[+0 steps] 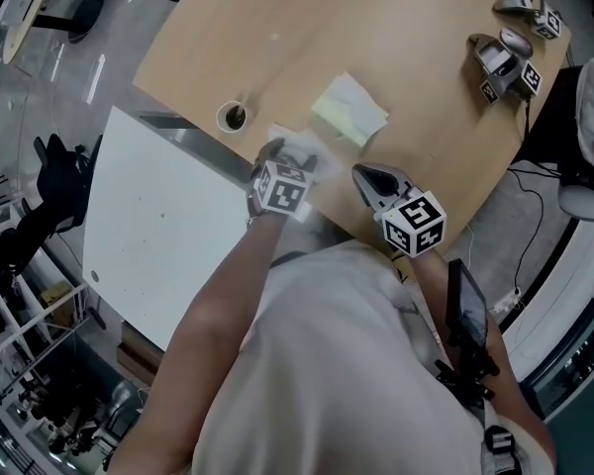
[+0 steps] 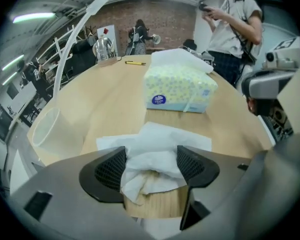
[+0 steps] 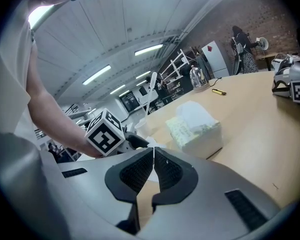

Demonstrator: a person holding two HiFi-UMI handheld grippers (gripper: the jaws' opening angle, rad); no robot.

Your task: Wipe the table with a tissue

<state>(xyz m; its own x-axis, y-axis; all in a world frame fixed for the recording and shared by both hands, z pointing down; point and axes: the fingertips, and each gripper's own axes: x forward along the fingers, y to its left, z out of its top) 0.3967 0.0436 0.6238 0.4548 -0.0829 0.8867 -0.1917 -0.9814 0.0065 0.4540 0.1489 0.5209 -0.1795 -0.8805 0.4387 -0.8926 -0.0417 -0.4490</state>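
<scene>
One tissue (image 2: 159,140), loose between left tongs (image 2: 151,165)

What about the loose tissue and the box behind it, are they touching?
Apart. The left gripper view shows a strip of bare table between the tissue and the box.

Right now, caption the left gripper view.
Open left hand-held gripper straddles crumpled tissue on table, tissue box beyond.
</scene>
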